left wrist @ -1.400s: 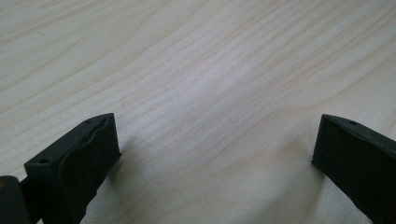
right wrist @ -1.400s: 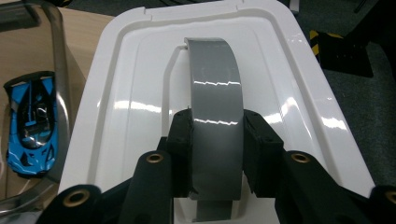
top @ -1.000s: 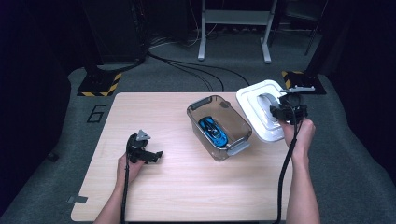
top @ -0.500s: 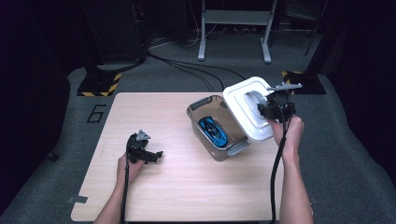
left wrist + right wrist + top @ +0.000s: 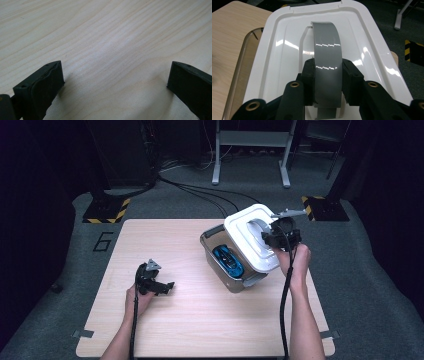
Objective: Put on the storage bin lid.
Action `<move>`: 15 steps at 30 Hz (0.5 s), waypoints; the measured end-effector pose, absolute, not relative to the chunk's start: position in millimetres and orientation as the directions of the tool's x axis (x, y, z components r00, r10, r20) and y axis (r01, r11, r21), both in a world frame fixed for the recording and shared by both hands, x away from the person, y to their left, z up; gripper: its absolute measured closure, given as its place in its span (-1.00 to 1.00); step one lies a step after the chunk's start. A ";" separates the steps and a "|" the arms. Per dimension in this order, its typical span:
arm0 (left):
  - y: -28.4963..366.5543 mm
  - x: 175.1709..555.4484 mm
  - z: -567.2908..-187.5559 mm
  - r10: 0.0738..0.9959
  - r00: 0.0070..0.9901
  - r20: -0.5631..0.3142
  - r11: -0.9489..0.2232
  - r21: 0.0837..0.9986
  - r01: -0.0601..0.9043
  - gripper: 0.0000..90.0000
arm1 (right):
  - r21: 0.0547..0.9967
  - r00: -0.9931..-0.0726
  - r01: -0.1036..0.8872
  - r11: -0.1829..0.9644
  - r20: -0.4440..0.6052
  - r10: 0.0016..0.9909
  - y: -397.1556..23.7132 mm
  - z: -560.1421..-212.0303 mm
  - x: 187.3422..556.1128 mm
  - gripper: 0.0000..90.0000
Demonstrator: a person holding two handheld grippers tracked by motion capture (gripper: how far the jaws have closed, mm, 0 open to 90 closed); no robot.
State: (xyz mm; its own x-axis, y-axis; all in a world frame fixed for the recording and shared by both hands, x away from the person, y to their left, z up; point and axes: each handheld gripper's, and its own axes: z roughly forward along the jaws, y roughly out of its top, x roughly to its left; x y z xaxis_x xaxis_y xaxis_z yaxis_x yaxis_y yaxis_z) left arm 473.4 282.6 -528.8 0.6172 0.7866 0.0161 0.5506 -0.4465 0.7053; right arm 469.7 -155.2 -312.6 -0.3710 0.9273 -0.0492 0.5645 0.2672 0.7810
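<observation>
A clear plastic box (image 5: 220, 254) stands on the wooden table (image 5: 200, 320) right of centre, with a blue toy car (image 5: 227, 261) inside. My right gripper (image 5: 272, 236) is shut on the grey handle (image 5: 327, 60) of the white lid (image 5: 250, 242) and holds the lid tilted over the box's right side. In the right gripper view both pads (image 5: 310, 75) press on the handle's sides, and the box's rim (image 5: 239, 62) shows below the lid at left. My left gripper (image 5: 162, 286) rests on the table at the left, open, with bare wood between its fingers (image 5: 47, 82).
Grey floor surrounds the table. Black cables (image 5: 200, 195) and a metal stand (image 5: 250, 150) lie beyond the far edge, with yellow-black striped blocks (image 5: 105, 210) at both far corners. The table's near half is bare wood.
My right gripper has carried the white lid leftward from beside the box to partly over it. The left gripper has stayed put.
</observation>
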 end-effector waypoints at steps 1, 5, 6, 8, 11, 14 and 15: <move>282.7 473.5 -528.7 0.786 0.618 0.017 -0.449 0.704 0.550 -0.99 | 0.782 -0.382 0.561 0.273 -0.048 0.923 -152.0 -314.1 470.5 0.49; 282.7 473.5 -528.7 0.786 0.618 0.017 -0.449 0.704 0.550 -0.99 | 0.779 -0.396 0.566 0.269 -0.030 0.918 -143.2 -317.8 472.8 0.49; 282.7 473.5 -528.7 0.786 0.618 0.017 -0.449 0.704 0.550 -0.99 | 0.779 -0.396 0.566 0.269 -0.030 0.918 -143.2 -317.8 472.8 0.49; 282.7 473.5 -528.7 0.786 0.618 0.017 -0.449 0.704 0.550 -0.99 | 0.780 -0.402 0.565 0.271 -0.027 0.915 -139.6 -319.7 474.1 0.49; 282.7 473.5 -528.7 0.786 0.618 0.017 -0.448 0.704 0.550 -0.99 | 0.780 -0.414 0.561 0.276 -0.024 0.910 -133.8 -322.7 475.5 0.49; 282.7 473.5 -528.7 0.786 0.618 0.017 -0.448 0.705 0.550 -0.99 | 0.781 -0.428 0.559 0.280 -0.018 0.904 -127.5 -326.5 476.7 0.49; 282.8 473.5 -528.6 0.784 0.620 0.019 -0.451 0.703 0.550 -0.99 | 0.781 -0.432 0.557 0.282 -0.017 0.902 -126.5 -327.6 477.2 0.49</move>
State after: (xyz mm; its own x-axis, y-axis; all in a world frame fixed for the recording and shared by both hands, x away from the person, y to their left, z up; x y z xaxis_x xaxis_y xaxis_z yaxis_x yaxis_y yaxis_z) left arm 473.5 282.8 -528.6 0.6199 0.7844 0.0185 0.5498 -0.4511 0.7030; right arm 477.2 -126.5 -327.6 -0.4324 0.9015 -0.0172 0.5568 0.2820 0.7813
